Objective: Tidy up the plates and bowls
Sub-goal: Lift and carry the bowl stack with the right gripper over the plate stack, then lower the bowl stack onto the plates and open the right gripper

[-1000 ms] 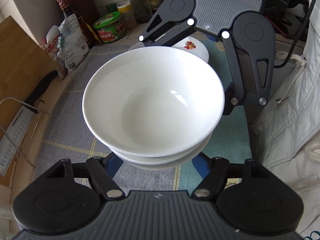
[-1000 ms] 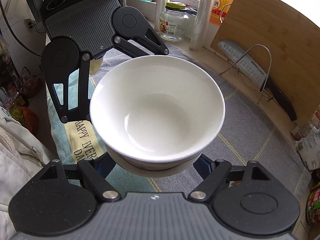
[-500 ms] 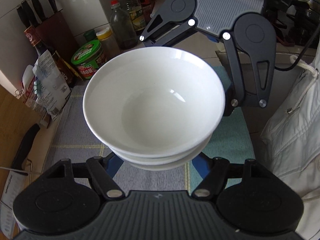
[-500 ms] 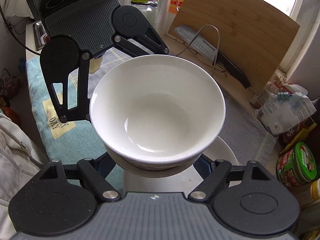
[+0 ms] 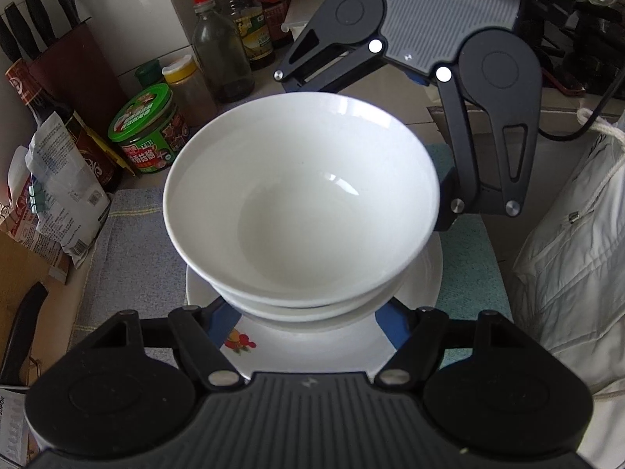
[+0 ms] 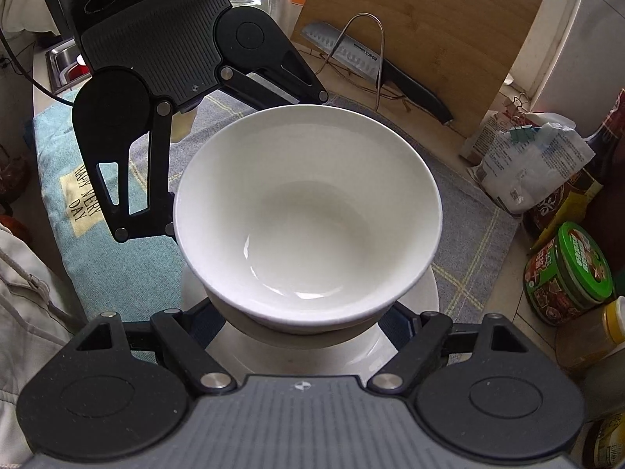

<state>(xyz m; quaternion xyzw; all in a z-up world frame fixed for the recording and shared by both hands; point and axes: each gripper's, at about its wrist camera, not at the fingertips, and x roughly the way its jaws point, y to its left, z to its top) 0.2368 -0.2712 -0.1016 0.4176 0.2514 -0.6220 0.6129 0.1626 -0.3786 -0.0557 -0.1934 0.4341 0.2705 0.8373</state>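
Observation:
A stack of white bowls (image 5: 300, 203) hangs in the air, gripped from two opposite sides. My left gripper (image 5: 308, 318) is shut on the lower bowls, and its blue pads (image 5: 228, 318) press against the stack's sides. Across from it my right gripper (image 6: 308, 324) is shut on the same stack (image 6: 308, 211), its dark linkage showing behind the bowls in the left wrist view. Directly under the stack lies a white plate (image 5: 414, 293) with a small fruit picture (image 5: 238, 342). Its rim also shows in the right wrist view (image 6: 427, 293). The fingertips are hidden beneath the bowls.
A grey mat (image 6: 468, 226) and a blue towel (image 6: 117, 265) cover the counter. A green-lidded can (image 5: 148, 129), bottles (image 5: 222, 58), a knife block (image 5: 74, 66) and a paper bag (image 5: 62, 179) crowd one side. A cutting board (image 6: 422, 31) and knife (image 6: 375, 66) lean behind. A person's white jacket (image 5: 566, 254) is close.
Both grippers carried the bowl stack sideways across the counter toward the jars and bottles. The decorated plate, earlier beyond the bowls, now lies directly underneath them.

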